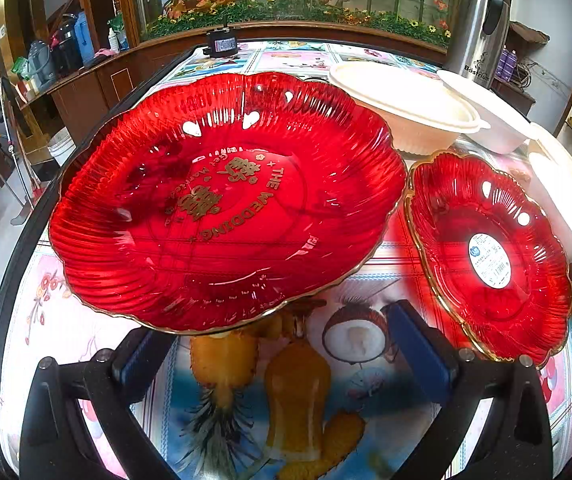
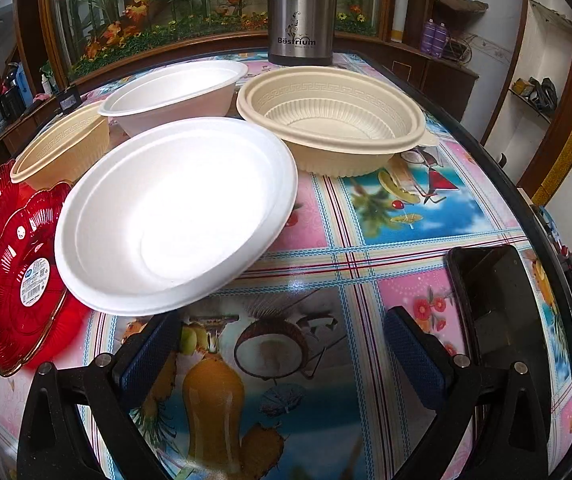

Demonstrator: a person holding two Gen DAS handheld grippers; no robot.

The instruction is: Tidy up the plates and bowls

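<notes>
On the table (image 2: pixel 366 240), the left hand-held gripper (image 1: pixel 282 360) gapes wide, empty, its left finger under the near rim of a large red plate (image 1: pixel 226 200). A smaller red plate (image 1: pixel 490 256) lies right. The right hand-held gripper (image 2: pixel 278 360) gapes empty before a white foam plate (image 2: pixel 174 216). The red plates look rigid, slick and breakable; grip rims.

Bottom of the left wrist view: the left gripper (image 1: pixel 286 344), black angular plastic arms, silver screws on the joints, blue textured pads (image 1: pixel 420 350) inside. Bottom of the right wrist view: the right gripper (image 2: pixel 282 354), same black frame, silver screws, dimpled blue pads (image 2: pixel 412 354).
</notes>
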